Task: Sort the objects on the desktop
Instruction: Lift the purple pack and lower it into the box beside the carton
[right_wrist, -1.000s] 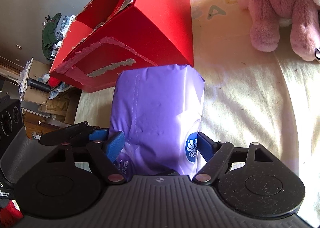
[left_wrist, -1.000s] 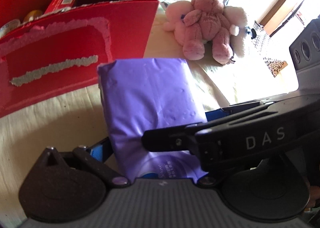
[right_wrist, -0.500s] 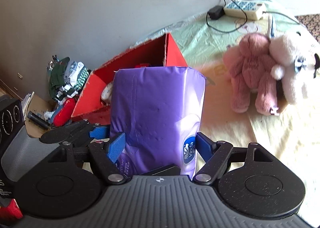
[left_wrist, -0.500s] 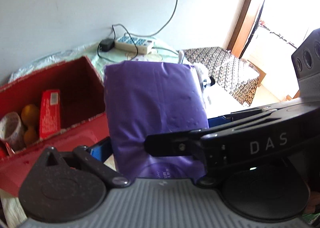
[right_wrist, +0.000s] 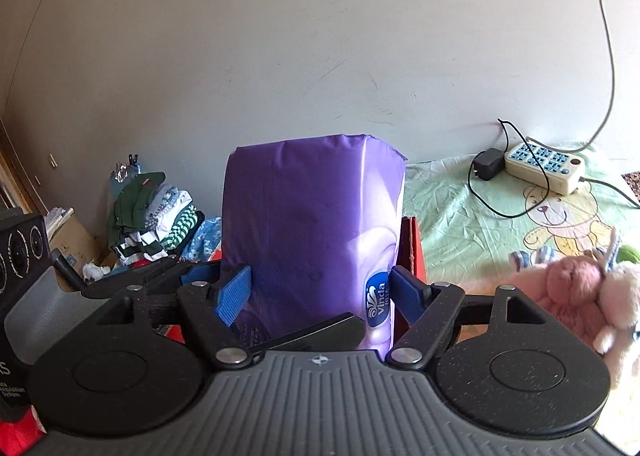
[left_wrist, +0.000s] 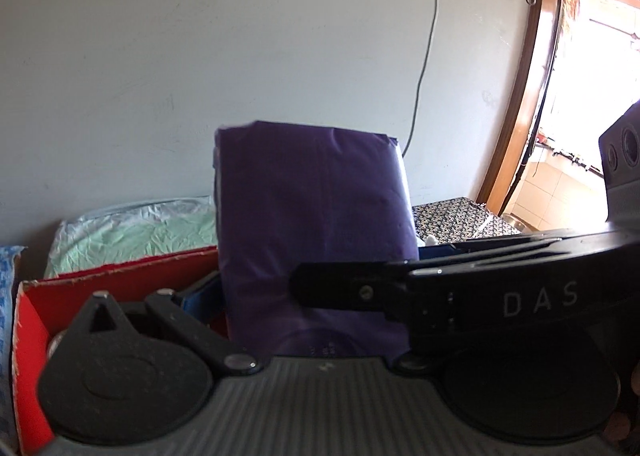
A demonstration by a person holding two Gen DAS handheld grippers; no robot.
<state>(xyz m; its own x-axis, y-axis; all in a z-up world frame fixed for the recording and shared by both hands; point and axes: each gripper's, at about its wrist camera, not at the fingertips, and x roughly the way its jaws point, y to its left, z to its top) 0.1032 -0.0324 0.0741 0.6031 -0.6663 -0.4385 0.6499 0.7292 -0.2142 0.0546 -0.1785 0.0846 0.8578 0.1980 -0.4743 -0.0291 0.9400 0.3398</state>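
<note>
Purple tissue pack, glossy plastic wrap, blue-white Vinda logo low on its right face. Upright, off the bed, pinched on both sides by blue pads. Open red cardboard box directly behind it.

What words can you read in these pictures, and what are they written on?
"Vinda": blue oval logo on the purple tissue pack.
"DAS": arm of the right hand-held gripper, seen from the left wrist.
Small print low on the pack: too blurred.
White print on the black device at left: cut off, unreadable.
</note>
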